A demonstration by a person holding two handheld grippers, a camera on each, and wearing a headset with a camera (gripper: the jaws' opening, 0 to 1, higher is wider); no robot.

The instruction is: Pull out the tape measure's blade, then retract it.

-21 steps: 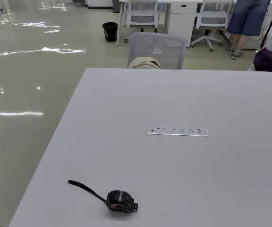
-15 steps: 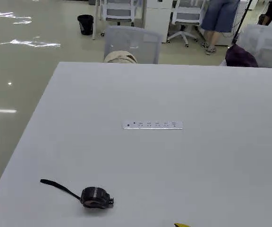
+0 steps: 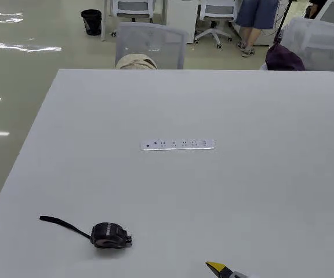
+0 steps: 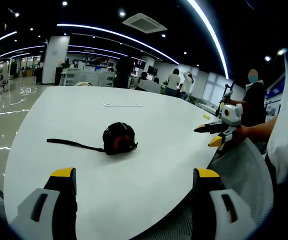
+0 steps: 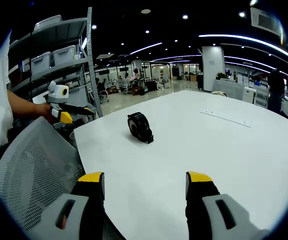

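Note:
A black tape measure (image 3: 110,236) lies on the white table (image 3: 213,191) near its front left corner, with its black strap (image 3: 62,224) trailing left and the blade wound in. In the left gripper view the tape measure (image 4: 119,138) sits ahead of my open left gripper (image 4: 135,175), apart from it. My right gripper (image 5: 145,177) is open too, and the tape measure (image 5: 140,127) lies ahead and slightly left of it. Each gripper sees the other: the right gripper (image 4: 209,135) and the left gripper (image 5: 79,115). A yellow fingertip (image 3: 216,267) pokes in at the head view's bottom edge.
A flat power strip (image 3: 178,145) lies mid-table. A grey mesh chair (image 3: 149,46) with a beige bundle (image 3: 135,61) stands at the far edge. Another mesh chair (image 5: 29,170) is at the near edge. Metal shelving (image 5: 59,55) stands behind. A person (image 3: 257,17) stands far off.
The head camera has swung right and down, so the whole picture slid left. A yellow fingertip has come in at the bottom edge. The tape measure stays where it was on the table.

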